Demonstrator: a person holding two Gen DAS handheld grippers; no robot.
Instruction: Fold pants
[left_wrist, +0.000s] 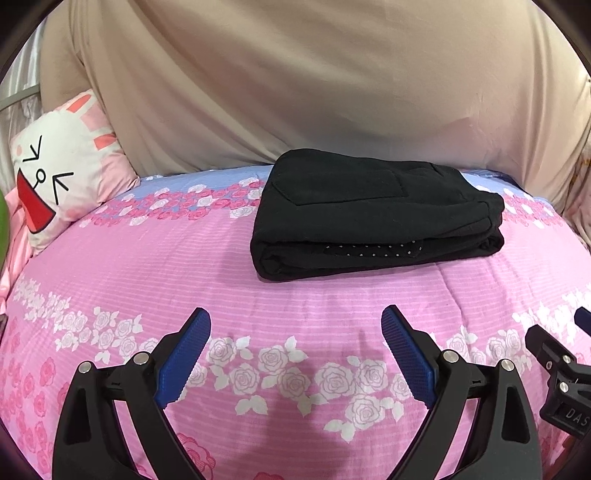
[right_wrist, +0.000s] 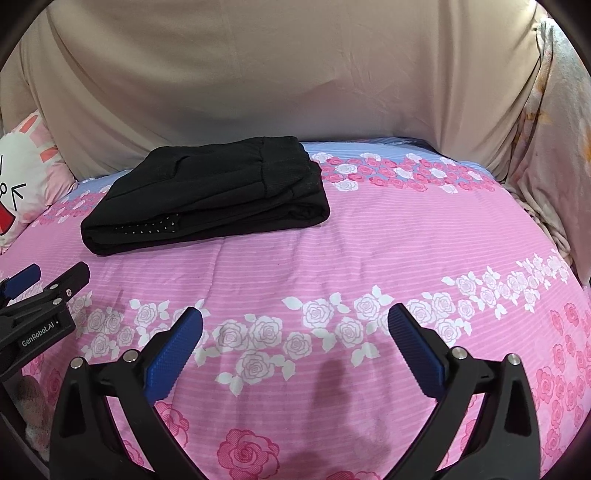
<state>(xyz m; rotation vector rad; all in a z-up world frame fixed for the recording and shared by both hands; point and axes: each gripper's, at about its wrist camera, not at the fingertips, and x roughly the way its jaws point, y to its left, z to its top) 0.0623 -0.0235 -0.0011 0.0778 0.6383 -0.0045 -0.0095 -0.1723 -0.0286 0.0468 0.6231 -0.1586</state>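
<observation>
Folded black pants (left_wrist: 376, 214) lie at twelve o'clock on the floral bedspread (left_wrist: 295, 302); left gripper (left_wrist: 295, 332) and right gripper (right_wrist: 295, 332) both gape, holding nothing.

Plenty of open bed (right_wrist: 369, 240) in front, nothing on the pink sheet to snag on. Only the folded pants (left_wrist: 373, 218) sit further back, cushion (left_wrist: 62, 173) at far left, beige drape (left_wrist: 295, 92) closing off the rear.

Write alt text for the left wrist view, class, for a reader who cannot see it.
Black pants lie folded into a compact stack on a pink rose-print bedspread, untouched. The left gripper hangs open and empty in the foreground, short of the pants. A cartoon rabbit pillow leans at far left, before a beige draped cloth.
</observation>
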